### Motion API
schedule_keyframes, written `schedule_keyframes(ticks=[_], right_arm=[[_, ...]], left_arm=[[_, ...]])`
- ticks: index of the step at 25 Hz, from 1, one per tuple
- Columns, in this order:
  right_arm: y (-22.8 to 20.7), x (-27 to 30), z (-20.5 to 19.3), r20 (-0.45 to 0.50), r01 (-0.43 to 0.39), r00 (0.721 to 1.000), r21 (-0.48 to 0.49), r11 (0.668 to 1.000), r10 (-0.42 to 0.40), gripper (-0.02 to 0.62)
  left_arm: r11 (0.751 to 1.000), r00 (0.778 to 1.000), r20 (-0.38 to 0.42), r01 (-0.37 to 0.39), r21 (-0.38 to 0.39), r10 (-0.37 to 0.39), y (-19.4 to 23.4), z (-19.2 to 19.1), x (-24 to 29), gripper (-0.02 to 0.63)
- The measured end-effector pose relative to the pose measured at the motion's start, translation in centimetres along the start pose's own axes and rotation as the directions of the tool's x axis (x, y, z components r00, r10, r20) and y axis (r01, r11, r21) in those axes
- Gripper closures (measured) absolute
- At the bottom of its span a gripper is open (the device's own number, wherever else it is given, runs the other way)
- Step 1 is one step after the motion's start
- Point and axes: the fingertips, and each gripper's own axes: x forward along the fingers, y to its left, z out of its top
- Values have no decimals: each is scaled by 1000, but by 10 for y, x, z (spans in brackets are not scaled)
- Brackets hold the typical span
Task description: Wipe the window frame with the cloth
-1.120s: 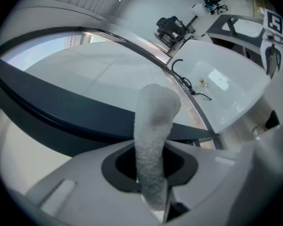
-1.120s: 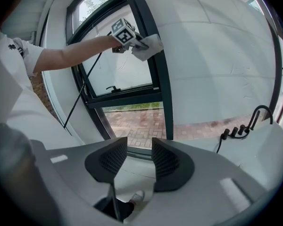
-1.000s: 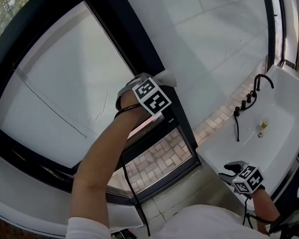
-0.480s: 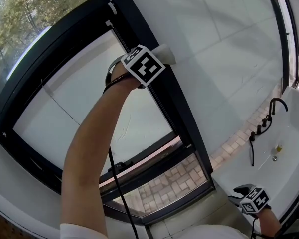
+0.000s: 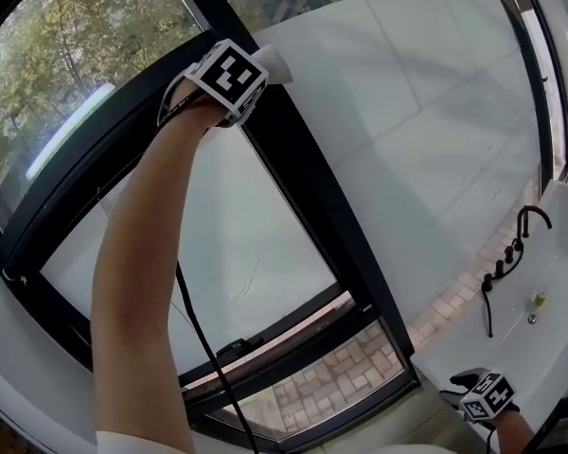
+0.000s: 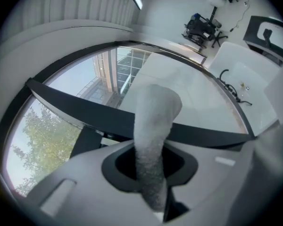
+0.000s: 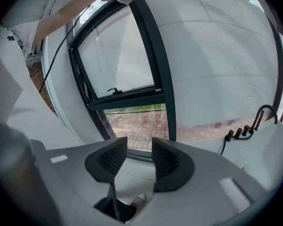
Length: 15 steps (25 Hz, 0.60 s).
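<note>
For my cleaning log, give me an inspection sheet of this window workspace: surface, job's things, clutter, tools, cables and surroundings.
Surface: dark window frame around a pale pane.
Job's things: white cloth, held at the frame's upright bar, high up.
Clutter: nothing seen.
Tools: left tool shut on the cloth, arm raised; right tool open and empty, held low.
Cables: black cable hangs from the left tool beside the arm.
Surroundings: white tiled wall; white tub with black tap; trees and brick paving outside.
</note>
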Motion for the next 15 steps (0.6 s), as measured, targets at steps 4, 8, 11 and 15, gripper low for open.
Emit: schedule_keyframes(ticks=[4,8,11,15], right_arm=[[4,-1,-2,13,-2,1000,12,1000,2,431],[4,0,-5,5,5,1000,13,1000,-5,431],[6,1,-4,0,4,1000,3,1000,-4,431],[12,4,3,-21,-22,1000,-37,999,21,431]], left_arm=[[999,999,2,-46,-26,46,26,6,-11,511],[991,998,25,-54,-121,58,35,-4,-15,511],[974,995,61,-60,-219,75,44,-13,-25,511],[940,991,96,-52,-338,90,54,-38,-44,511]])
